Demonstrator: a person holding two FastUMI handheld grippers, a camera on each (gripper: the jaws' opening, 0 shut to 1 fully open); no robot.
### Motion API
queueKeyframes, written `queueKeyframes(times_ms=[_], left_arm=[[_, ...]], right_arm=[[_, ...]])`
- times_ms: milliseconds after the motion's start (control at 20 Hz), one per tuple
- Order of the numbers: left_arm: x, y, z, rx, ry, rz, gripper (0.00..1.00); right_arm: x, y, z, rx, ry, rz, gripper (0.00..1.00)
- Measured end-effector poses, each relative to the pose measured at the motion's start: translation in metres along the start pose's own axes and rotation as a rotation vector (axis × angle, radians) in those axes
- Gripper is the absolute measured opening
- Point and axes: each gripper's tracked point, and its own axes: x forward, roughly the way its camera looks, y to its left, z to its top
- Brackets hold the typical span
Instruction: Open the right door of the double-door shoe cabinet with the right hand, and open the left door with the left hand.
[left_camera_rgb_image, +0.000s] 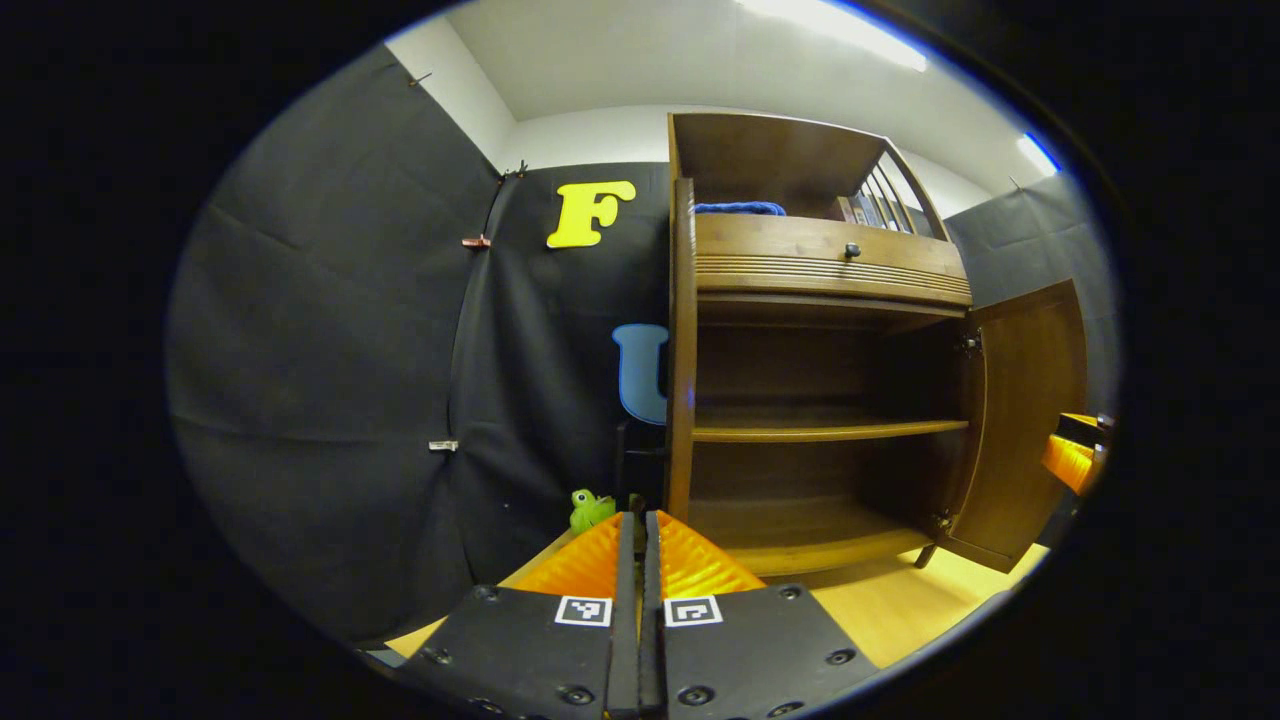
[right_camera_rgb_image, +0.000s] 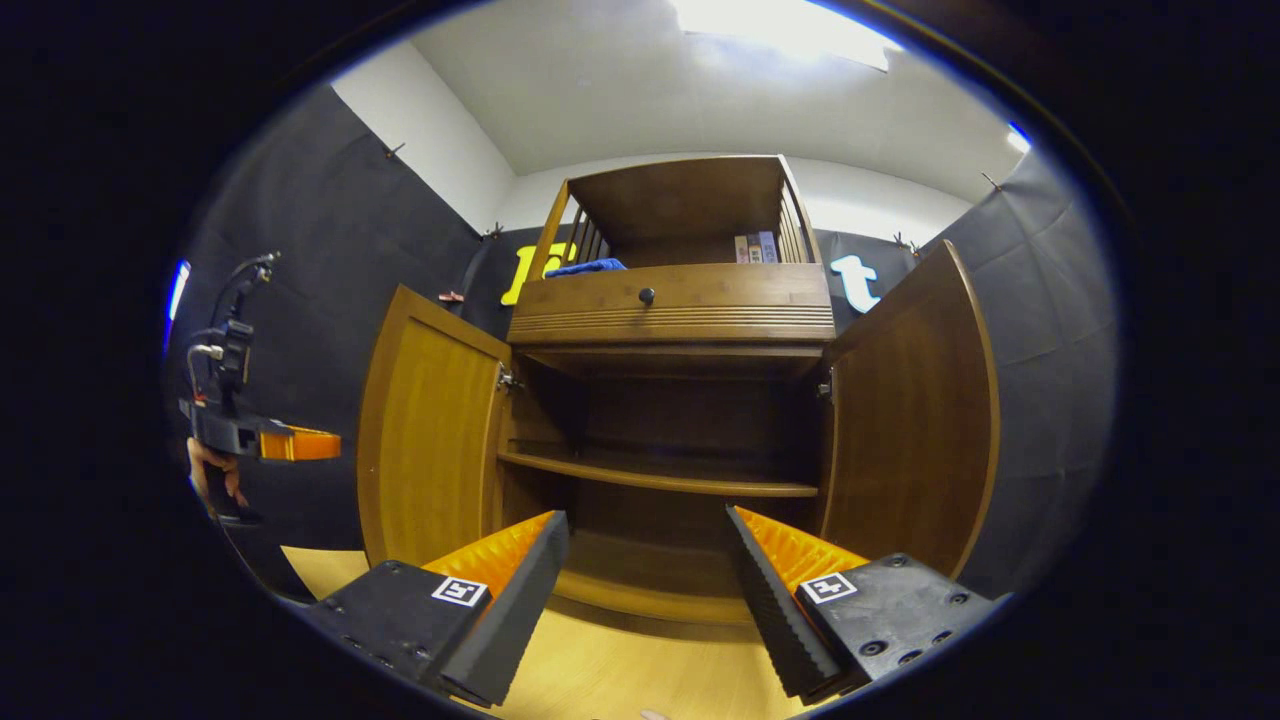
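In the left gripper view, the left tool (left_camera_rgb_image: 637, 545) sits at the bottom with its two fingers pressed together, clenched on nothing. Just past its tips lies the pale wooden floor (left_camera_rgb_image: 890, 610), and to the left of them a small green toy (left_camera_rgb_image: 590, 508) rests on the floor near the black cloth wall (left_camera_rgb_image: 330, 360). Beyond the tips stands the shoe cabinet (left_camera_rgb_image: 810, 330), seen from its left side. Its left door (left_camera_rgb_image: 683, 350) shows edge-on as a narrow upright strip, swung out toward the camera. The right door (left_camera_rgb_image: 1025, 420) stands wide open on the far side. The inside is bare to view, with one shelf (left_camera_rgb_image: 830, 430) across the middle. At the right rim of this view part of the right tool (left_camera_rgb_image: 1075, 455) shows.

In the right gripper view, the right tool (right_camera_rgb_image: 648, 570) is released, its fingers spread well apart, nothing between them. It faces the open cabinet (right_camera_rgb_image: 680, 300) straight on. The left door (right_camera_rgb_image: 425, 440) and the right door (right_camera_rgb_image: 915, 420) both stand swung outward, one on each side of the dark interior, and the shelf (right_camera_rgb_image: 660, 480) runs between them. Above the doors a drawer front with a small dark knob (right_camera_rgb_image: 646, 295) spans the cabinet. On top sits an open railed compartment holding a blue cloth (right_camera_rgb_image: 588, 266) at the left and a few books (right_camera_rgb_image: 755, 247) at the right. Far off at the left, a hand (right_camera_rgb_image: 210, 475) holds the left tool (right_camera_rgb_image: 300, 443), well apart from the left door.
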Motion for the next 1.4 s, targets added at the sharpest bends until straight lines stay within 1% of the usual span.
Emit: queueKeyframes(times_ms=[50, 100, 150, 200, 350, 400, 500, 550, 650, 700, 750, 800, 850, 950, 1100, 1150, 1200, 1350, 1400], left_arm=[[-0.004, -0.013, 0.005, 0.006, -0.001, -0.021, 0.05], [-0.007, -0.029, 0.008, 0.003, 0.001, -0.05, 0.03], [-0.009, -0.046, 0.011, 0.0, 0.007, -0.089, 0.06], [-0.009, -0.061, 0.014, -0.001, 0.015, -0.124, 0.05], [-0.002, -0.098, 0.014, 0.014, 0.024, -0.211, 0.07], [0.002, -0.108, 0.011, 0.003, 0.029, -0.243, 0.04], [0.005, -0.129, 0.008, -0.031, 0.045, -0.312, 0.05], [0.007, -0.136, 0.01, -0.041, 0.039, -0.336, 0.12], [0.012, -0.14, 0.019, -0.036, 0.01, -0.344, 0.41], [0.014, -0.138, 0.023, -0.018, -0.012, -0.33, 0.55], [0.015, -0.134, 0.028, 0.002, -0.037, -0.306, 0.69], [0.016, -0.135, 0.032, 0.01, -0.054, -0.3, 0.83], [0.017, -0.14, 0.037, 0.008, -0.063, -0.307, 0.97], [0.017, -0.15, 0.043, -0.009, -0.062, -0.331, 0.97], [0.018, -0.153, 0.055, -0.006, -0.074, -0.325, 0.97], [0.018, -0.155, 0.056, -0.001, -0.069, -0.324, 0.97], [0.017, -0.159, 0.056, -0.001, -0.068, -0.327, 0.97], [0.014, -0.166, 0.057, -0.007, -0.089, -0.35, 0.97], [0.013, -0.169, 0.057, -0.009, -0.091, -0.362, 0.97]], right_arm=[[0.003, -0.005, 0.0, -0.002, 0.006, -0.024, 0.98], [0.006, -0.01, -0.001, -0.002, 0.01, -0.043, 0.98], [0.009, -0.011, -0.001, 0.002, 0.016, -0.053, 0.98], [0.012, -0.009, 0.0, 0.007, 0.023, -0.055, 0.98], [0.012, -0.002, 0.002, 0.009, 0.035, -0.056, 0.97], [0.012, 0.0, 0.003, 0.011, 0.033, -0.055, 0.98], [0.011, 0.005, 0.006, 0.015, 0.03, -0.046, 0.99], [0.011, 0.008, 0.011, 0.012, 0.023, -0.04, 0.97], [0.009, 0.009, 0.02, 0.007, -0.002, -0.042, 0.97], [0.008, 0.01, 0.025, 0.008, -0.017, -0.044, 0.97], [0.007, 0.012, 0.031, 0.01, -0.03, -0.043, 1.0], [0.007, 0.013, 0.036, 0.01, -0.038, -0.041, 0.97], [0.007, 0.014, 0.04, 0.008, -0.042, -0.04, 0.97], [0.006, 0.014, 0.051, -0.009, -0.056, -0.047, 0.97], [0.005, 0.009, 0.066, -0.032, -0.079, -0.07, 0.98], [0.004, 0.008, 0.068, -0.032, -0.081, -0.07, 0.99], [0.004, 0.008, 0.07, -0.03, -0.081, -0.07, 0.97], [-0.002, 0.004, 0.073, -0.04, -0.087, -0.079, 0.99], [-0.002, 0.003, 0.073, -0.04, -0.089, -0.08, 0.97]])
